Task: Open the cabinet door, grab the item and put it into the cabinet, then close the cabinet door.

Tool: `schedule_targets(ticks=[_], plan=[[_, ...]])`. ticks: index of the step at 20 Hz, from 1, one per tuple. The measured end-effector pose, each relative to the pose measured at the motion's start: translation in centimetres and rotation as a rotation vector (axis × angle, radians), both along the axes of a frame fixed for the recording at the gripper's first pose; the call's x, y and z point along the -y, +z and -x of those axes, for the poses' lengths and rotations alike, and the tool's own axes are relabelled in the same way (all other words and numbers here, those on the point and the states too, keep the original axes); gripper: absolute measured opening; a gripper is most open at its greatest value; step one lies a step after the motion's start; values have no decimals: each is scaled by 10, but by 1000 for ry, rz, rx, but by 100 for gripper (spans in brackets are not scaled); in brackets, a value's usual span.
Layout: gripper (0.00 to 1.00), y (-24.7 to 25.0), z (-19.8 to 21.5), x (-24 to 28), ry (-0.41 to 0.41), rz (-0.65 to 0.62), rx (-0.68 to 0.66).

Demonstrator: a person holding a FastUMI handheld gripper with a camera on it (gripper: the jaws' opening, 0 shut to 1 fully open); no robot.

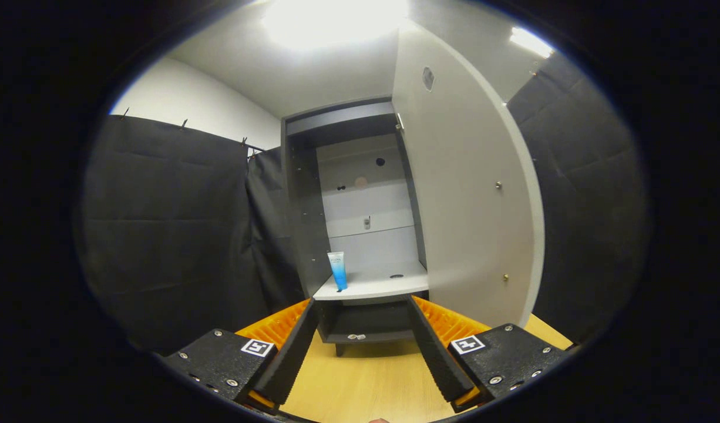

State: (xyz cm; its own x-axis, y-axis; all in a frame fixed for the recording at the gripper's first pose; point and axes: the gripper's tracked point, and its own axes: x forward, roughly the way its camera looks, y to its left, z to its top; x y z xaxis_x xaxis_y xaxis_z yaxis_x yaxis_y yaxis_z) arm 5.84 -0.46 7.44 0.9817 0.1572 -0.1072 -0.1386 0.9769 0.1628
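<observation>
The cabinet [360, 235] stands ahead of me on the wooden table, its pale door [466, 194] swung wide open to the right. A blue and white tube [337, 270] stands upright on the left front corner of the cabinet's light shelf [377, 285]. My gripper [363, 314] is open, its fingers spread wide with nothing between them. The fingertips sit just short of the shelf's front edge, and the tube lies a little beyond the left finger [292, 346].
The wooden table [366, 382] stretches under the fingers up to the cabinet. A lower dark compartment [366, 326] sits beneath the shelf. Black cloth walls [166, 235] hang to the left and right of the cabinet. The open door's edge [533, 235] reaches out on the right.
</observation>
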Motion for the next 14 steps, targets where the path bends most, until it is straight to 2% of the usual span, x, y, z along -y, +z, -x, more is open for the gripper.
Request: schedule_targets(ticks=[7, 14], plan=[[94, 22, 36, 54, -35, 31, -33], [94, 34, 38, 155, -270, 51, -56]])
